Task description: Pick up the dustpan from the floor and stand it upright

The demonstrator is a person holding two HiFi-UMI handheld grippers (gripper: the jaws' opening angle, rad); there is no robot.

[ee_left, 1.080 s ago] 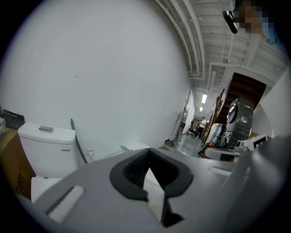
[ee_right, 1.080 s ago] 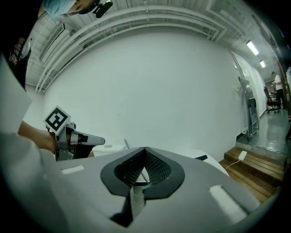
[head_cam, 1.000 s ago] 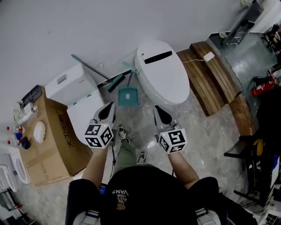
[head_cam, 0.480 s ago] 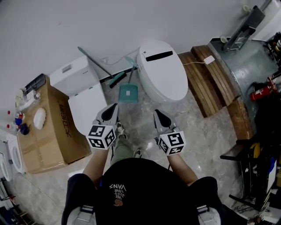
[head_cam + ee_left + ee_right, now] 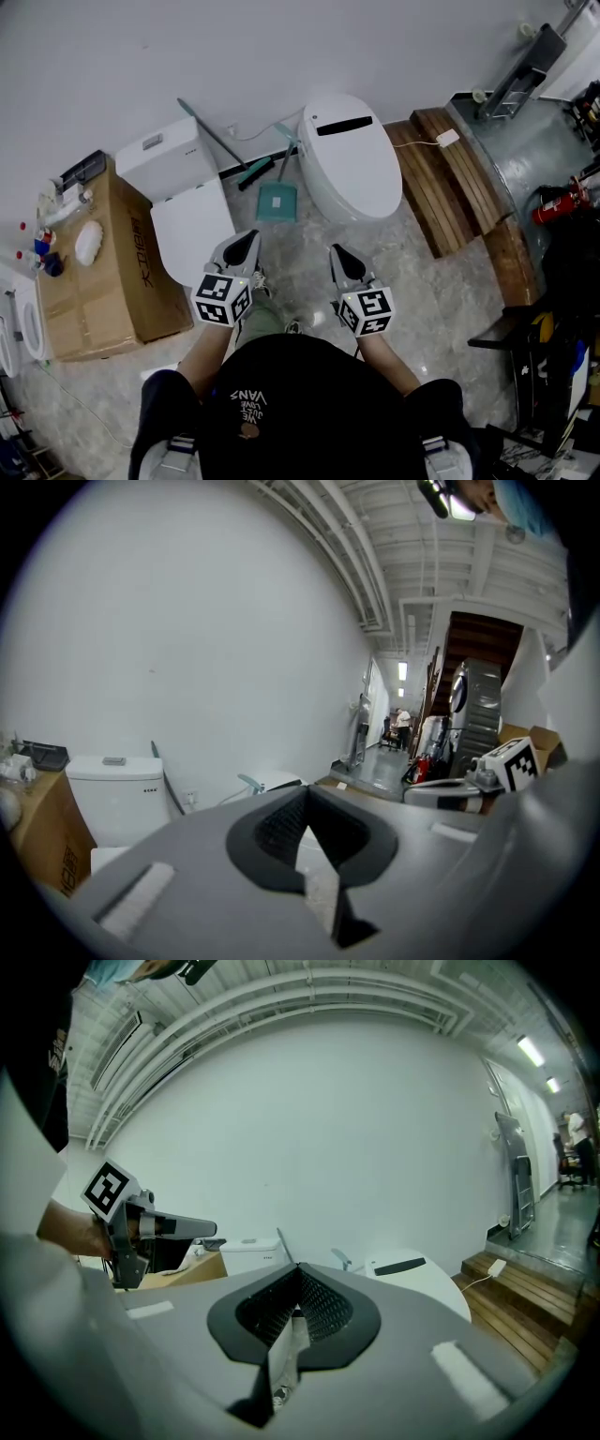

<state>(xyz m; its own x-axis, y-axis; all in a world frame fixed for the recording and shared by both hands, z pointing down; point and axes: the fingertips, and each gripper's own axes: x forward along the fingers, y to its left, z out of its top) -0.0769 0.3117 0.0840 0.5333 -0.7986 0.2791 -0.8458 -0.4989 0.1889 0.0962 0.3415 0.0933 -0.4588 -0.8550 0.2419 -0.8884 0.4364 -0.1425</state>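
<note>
Seen from above, a person in a black shirt stands on a grey marbled floor (image 5: 300,248) and holds a two-jaw gripper in each hand, both reaching forward toward a white wall (image 5: 281,47).

The left gripper (image 5: 249,238) has its jaws pressed together with nothing between them. The right gripper (image 5: 335,251) is the same, jaws closed tight and empty. Both are up in the air, side by side, with a gap between them. Each has a cube with black-and-white square markers at its rear.

The teal dustpan (image 5: 277,202) is on the floor beyond the grippers, near the floor's far edge by the wall. Its pan is flat on the floor and its handle runs toward the wall. It is well apart from both grippers.

The dustpan lies between two white toilets. The toilet with a tank (image 5: 183,202) is to its left, lid shut. The tankless oval toilet (image 5: 352,164) is just to its right.

A broom (image 5: 251,172) with a teal head lies near the wall, just left of the dustpan's handle.

A cardboard box (image 5: 98,281) stands at the floor's left edge, beside the tank toilet, with small items on top. Wooden steps (image 5: 450,187) run along the floor's right edge, and a red fire extinguisher (image 5: 555,203) lies beyond them.
</note>
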